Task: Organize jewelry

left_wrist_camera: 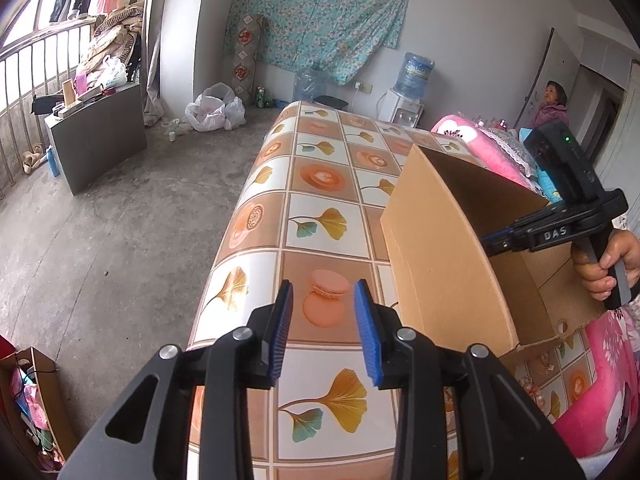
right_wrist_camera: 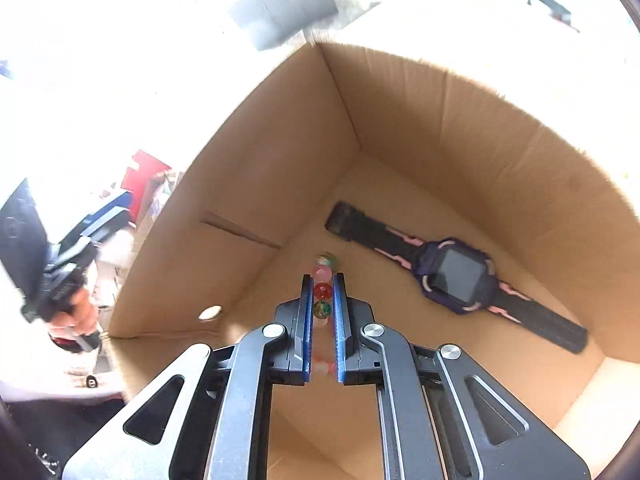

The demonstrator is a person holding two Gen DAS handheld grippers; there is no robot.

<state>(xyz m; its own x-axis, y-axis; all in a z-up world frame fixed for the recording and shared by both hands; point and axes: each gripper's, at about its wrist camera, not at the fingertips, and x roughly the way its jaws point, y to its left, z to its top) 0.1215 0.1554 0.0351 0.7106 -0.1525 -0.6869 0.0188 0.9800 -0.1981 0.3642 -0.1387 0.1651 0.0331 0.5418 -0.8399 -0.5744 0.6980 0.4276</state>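
An open cardboard box (left_wrist_camera: 440,248) stands on the table's patterned cloth (left_wrist_camera: 320,176). In the right wrist view, a dark purple smartwatch (right_wrist_camera: 456,276) with pink trim lies on the floor of the box (right_wrist_camera: 440,120). My right gripper (right_wrist_camera: 323,278) hangs inside the box, left of the watch, shut on a bracelet of coloured beads (right_wrist_camera: 323,291). The beads fill the narrow gap between its blue pads. My left gripper (left_wrist_camera: 324,286) hovers over the cloth just left of the box, open and holding nothing. The left wrist view shows a hand holding the right gripper (left_wrist_camera: 496,242) over the box rim.
Pale pink beads (left_wrist_camera: 532,390) lie on the cloth by the box's near corner. A pink blanket (left_wrist_camera: 600,400) borders the table on the right. A person (left_wrist_camera: 554,104) stands far back right by a water dispenser (left_wrist_camera: 404,100). Bare floor lies to the left of the table.
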